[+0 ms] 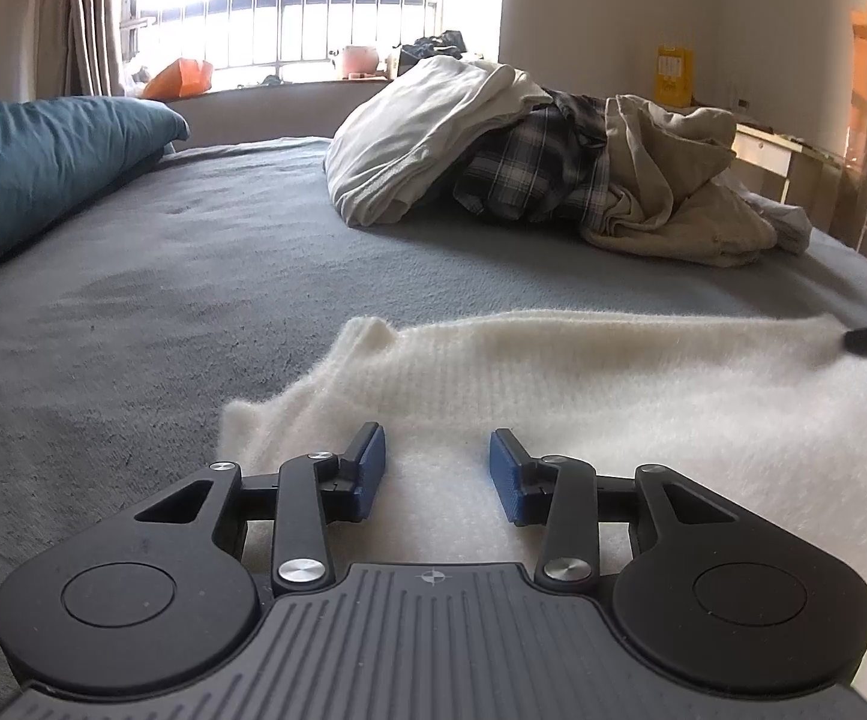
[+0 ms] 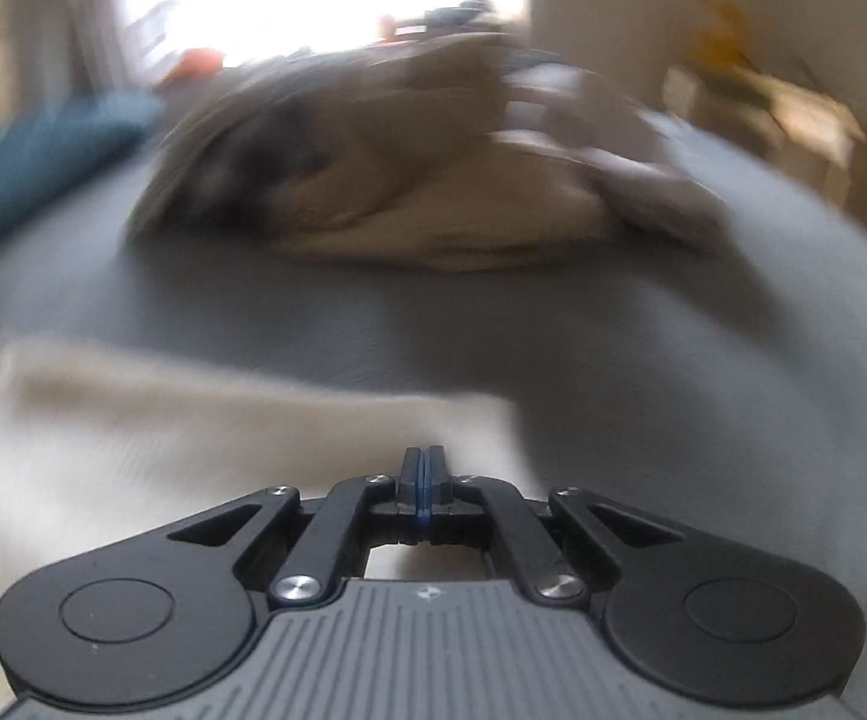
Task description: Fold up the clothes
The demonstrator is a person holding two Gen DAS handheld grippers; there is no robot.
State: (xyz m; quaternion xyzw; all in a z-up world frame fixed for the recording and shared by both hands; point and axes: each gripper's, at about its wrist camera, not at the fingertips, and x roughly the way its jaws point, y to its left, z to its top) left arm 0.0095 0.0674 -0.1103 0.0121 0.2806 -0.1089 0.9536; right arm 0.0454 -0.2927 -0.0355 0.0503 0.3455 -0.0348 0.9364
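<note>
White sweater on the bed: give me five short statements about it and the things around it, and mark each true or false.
1. The white sweater lies spread on the grey bed. True.
2. The left gripper is clamped shut on the sweater. False: its jaws stand apart over the sweater, nothing pinched between them.
3. The right gripper is shut. True.
4. The pile of clothes at the far side is neatly stacked. False: it is a crumpled heap, with a plaid shirt in it.
5. A red pillow lies at the left. False: the pillow is teal.
</note>
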